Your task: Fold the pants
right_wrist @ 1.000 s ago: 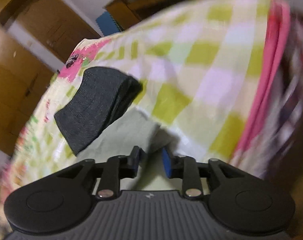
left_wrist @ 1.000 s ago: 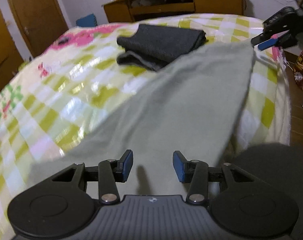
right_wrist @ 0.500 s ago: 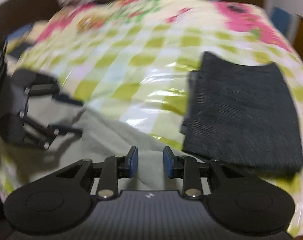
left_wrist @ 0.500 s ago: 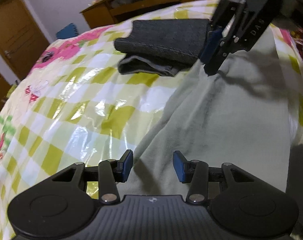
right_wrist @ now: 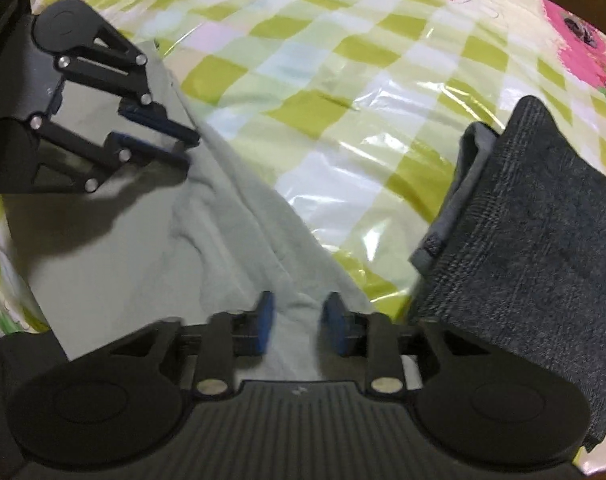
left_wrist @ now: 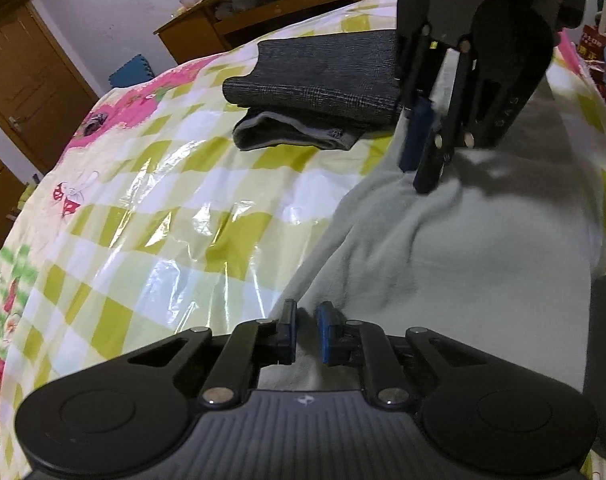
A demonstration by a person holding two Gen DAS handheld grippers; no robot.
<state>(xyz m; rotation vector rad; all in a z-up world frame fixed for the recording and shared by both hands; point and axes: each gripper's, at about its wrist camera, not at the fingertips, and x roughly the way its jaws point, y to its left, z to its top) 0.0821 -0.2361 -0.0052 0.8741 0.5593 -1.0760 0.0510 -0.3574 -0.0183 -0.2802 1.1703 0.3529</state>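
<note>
Grey-green pants (left_wrist: 463, 248) edge between both pairs | left gripper (left_wrist: 305, 334) pinching it | right gripper (right_wrist: 297, 322) parted

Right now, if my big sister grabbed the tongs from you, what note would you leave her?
Left tongs: pads nearly shut, pinching the near edge of the light grey pants.
Right tongs: open, pads either side of the pants' far end, not yet gripping.
Things: the light grey pants lie spread along the checkered bedspread; the folded dark grey pants sit beside them.
Done: one pair is folded.
Left: close the right tongs, then probably fold the light pair and set it by the dark one.
</note>
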